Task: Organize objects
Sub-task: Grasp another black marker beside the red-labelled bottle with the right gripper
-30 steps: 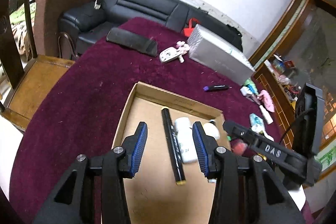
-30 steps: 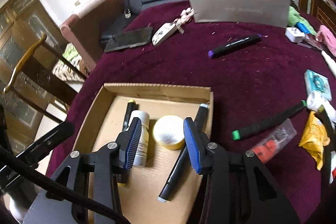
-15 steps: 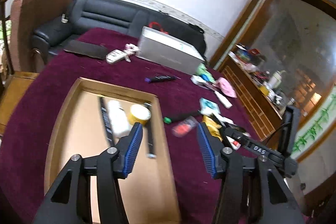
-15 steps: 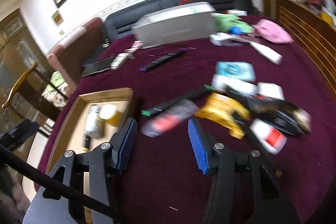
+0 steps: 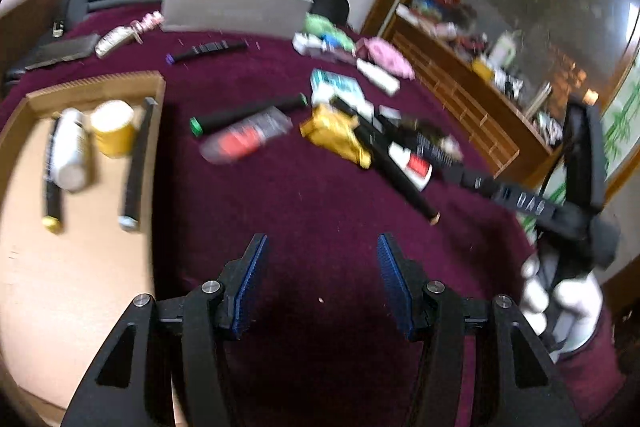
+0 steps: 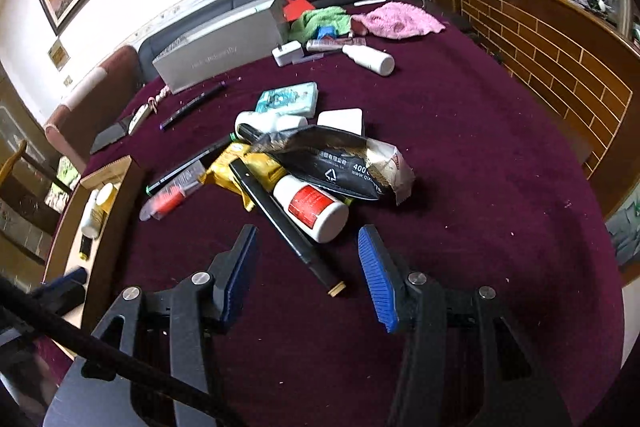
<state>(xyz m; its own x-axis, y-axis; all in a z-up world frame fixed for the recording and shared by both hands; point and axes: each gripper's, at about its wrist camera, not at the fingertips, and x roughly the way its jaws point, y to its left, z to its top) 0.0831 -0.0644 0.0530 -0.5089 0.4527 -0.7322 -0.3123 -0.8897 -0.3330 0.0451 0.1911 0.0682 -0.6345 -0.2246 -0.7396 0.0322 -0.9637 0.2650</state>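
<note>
Far left, the shallow cardboard box (image 5: 84,89) lies on the maroon tablecloth (image 5: 304,195) and it holds four things side by side: a black marker with a yellow end (image 5: 51,187), a white bottle (image 5: 70,155) lying right against it, a yellow roll of tape (image 5: 113,129) at the bottle's right, and a second black marker with a pale end (image 5: 136,167) running along the box's right wall. Just outside that wall, on the cloth, lies a green-capped marker (image 5: 244,113), with a clear packet showing red (image 5: 244,141) touching it on the near side. The left gripper (image 5: 320,279) hangs over bare cloth, its blue-padded jaws spread wide with nothing between them. Moving right into the pile: a yellow snack packet (image 6: 244,169) lies under a long black marker with a tan end (image 6: 288,223), and a white bottle with a red label (image 6: 312,207) lies on its side against that marker. The right gripper (image 6: 308,267) is parted wide as well, holding nothing, its jaws flanking the tan end of the marker and the red-label bottle's base without touching either. Over the pile lies a black-and-tan foil bag (image 6: 340,163); beyond it are a teal packet (image 6: 288,99) and a white rounded case (image 6: 342,121). At the far edge stands a long grey box (image 6: 224,45), and a pink towel (image 6: 396,19) lies off to its right.
</note>
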